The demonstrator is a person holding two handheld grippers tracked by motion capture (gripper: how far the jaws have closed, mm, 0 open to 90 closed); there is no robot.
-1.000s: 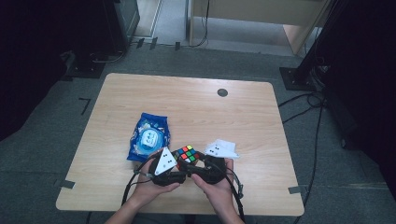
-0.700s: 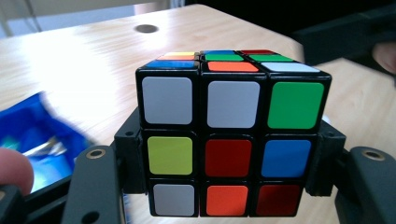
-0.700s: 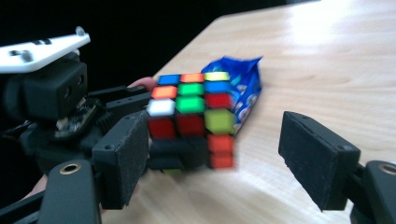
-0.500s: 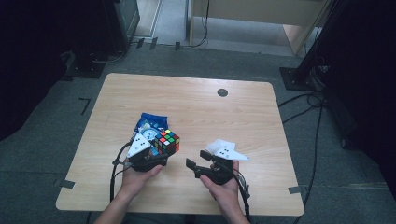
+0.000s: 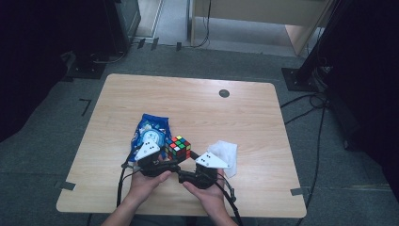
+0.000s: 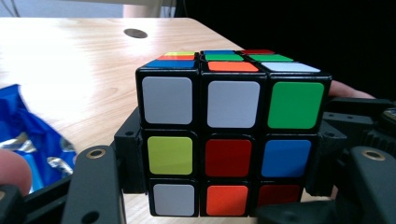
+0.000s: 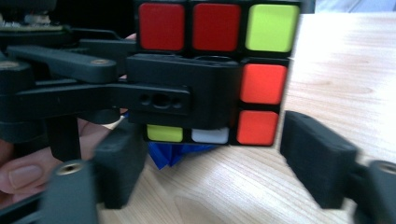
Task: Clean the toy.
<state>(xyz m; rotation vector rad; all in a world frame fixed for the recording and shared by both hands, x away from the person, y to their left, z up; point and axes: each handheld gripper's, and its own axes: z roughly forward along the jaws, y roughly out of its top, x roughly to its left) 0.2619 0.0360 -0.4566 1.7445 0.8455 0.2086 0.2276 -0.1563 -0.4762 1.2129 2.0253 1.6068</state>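
**Cube handoff – slip risk at the lower layer**

The cube (image 5: pixel 178 147) is held off the table (image 5: pixel 244 117), clamped between the jaws of the left gripper (image 5: pixel 162 162) – pads are seen pressed on its two sides in the left gripper view. The right gripper (image 5: pixel 186 176) sits just right of the cube; its jaws have just been closing but are spread, with the cube's lower corner (image 7: pixel 254 126) between them and nothing pinched yet.

Risks, as judged:
- If the right jaws close off-centre on one layer, the layer could be twisted half-way and jammed.
- The left pad (image 7: pixel 182 93) is seen covering part of the face the right jaws approach; pad-on-pad contact could knock the cube loose.
- If the cube is dropped, it would likely land on the blue bag (image 5: pixel 150 134) just left of it, or roll toward the near table edge.

Surface and room: a light wooden table with a dark round grommet (image 5: pixel 224 93) far behind the cube, a white tissue (image 5: pixel 225 153) right of it. Grey floor, cables and dark stands are seen beyond.
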